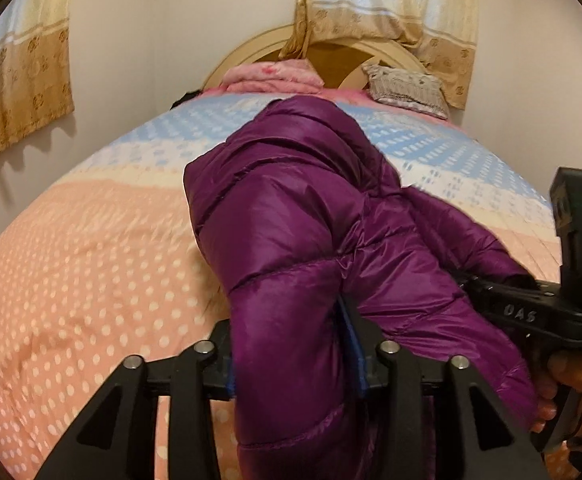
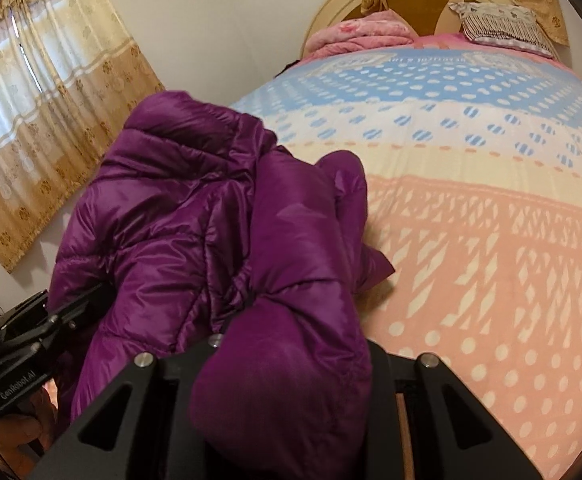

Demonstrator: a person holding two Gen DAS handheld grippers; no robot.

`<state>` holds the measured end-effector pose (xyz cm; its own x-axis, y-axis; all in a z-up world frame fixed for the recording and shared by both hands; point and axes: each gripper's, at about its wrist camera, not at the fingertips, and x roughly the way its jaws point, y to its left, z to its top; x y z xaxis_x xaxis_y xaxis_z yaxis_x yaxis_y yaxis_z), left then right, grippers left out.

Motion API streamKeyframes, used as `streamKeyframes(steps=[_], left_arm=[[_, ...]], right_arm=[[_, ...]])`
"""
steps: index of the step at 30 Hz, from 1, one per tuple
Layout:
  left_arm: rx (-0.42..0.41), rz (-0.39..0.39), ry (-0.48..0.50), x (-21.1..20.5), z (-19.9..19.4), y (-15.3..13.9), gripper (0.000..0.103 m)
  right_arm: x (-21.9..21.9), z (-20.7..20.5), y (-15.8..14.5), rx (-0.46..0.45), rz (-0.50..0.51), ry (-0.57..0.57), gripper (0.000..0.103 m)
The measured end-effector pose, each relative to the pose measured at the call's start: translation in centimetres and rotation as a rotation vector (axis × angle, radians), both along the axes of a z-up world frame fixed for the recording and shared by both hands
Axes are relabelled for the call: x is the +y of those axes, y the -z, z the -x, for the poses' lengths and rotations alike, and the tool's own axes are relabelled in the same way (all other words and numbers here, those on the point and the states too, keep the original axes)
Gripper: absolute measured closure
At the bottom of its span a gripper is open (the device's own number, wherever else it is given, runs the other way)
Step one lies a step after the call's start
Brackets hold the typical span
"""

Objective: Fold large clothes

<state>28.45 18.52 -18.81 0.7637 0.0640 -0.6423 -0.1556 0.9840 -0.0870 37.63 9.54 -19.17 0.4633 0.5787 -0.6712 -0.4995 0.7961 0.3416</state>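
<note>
The bed [image 1: 71, 248] is big and flat, so I should lay things down on it slowly. My purple coat [image 1: 291, 216] hangs over the bed, bunched up between my two hands. My left gripper [image 1: 291, 368] pinches one puffy edge, and my right gripper [image 2: 287, 376] pinches another. I should pull both edges apart evenly and keep my pinches tight so the slippery coat does not drop.

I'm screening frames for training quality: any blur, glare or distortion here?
Left wrist view: the bedspread is slightly motion-smeared and strongly bowed by the fisheye; soft sheen on the purple jacket. Right wrist view: dots streak on the bedspread, and the jacket fabric nearest the lens is soft.
</note>
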Motion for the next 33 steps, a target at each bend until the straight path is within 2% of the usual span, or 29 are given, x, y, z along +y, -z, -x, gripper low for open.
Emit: streamKeyframes(steps=[5, 10, 12, 14, 15, 16, 17, 19, 21, 25, 28, 33], left_arm=[[0.003, 0.014, -0.013, 0.1, -0.1, 0.8, 0.046], [0.019, 0.003, -0.030, -0.4, 0.2, 0.4, 0.044], [0.026, -0.008, -0.037, -0.4, 0.5, 0.1, 0.044], [0.020, -0.030, -0.057, -0.4, 1.2, -0.7, 0.044], [0.003, -0.040, -0.065, -0.3, 1.8, -1.3, 0.044], [-0.026, -0.055, -0.077, -0.3, 2.6, -2.3, 0.044], [-0.064, -0.076, -0.090, -0.4, 3.6, -3.4, 0.044], [-0.154, -0.113, -0.086, -1.1, 5.8, -6.6, 0.042], [-0.209, -0.118, -0.084, -1.5, 7.6, -8.9, 0.038], [-0.307, -0.109, -0.078, -2.3, 11.2, -12.8, 0.030], [-0.347, -0.116, -0.073, -3.2, 12.4, -14.9, 0.029], [-0.403, -0.113, -0.068, -3.7, 14.3, -16.4, 0.027]], right_arm=[[0.0, -0.1, 0.3, 0.010, 0.028, -0.001, 0.075], [0.2, 0.3, 0.2, 0.009, 0.048, 0.003, 0.072], [0.1, 0.3, -0.3, 0.000, 0.056, 0.008, 0.067], [-0.6, 0.6, -1.3, -0.006, 0.051, 0.033, 0.053], [-1.1, 1.1, -2.1, -0.017, 0.041, 0.041, 0.048], [-1.5, 1.8, -3.1, -0.042, 0.035, 0.050, 0.037], [-1.9, 2.5, -4.2, -0.071, 0.038, 0.060, 0.031], [-2.5, 4.4, -6.6, -0.143, 0.045, 0.064, 0.030], [-3.3, 6.6, -9.3, -0.197, 0.033, 0.070, 0.029], [-4.5, 10.1, -13.3, -0.283, -0.016, 0.079, 0.018], [-4.7, 12.2, -14.9, -0.325, -0.027, 0.076, 0.017], [-4.8, 14.0, -16.3, -0.369, -0.043, 0.067, 0.016]])
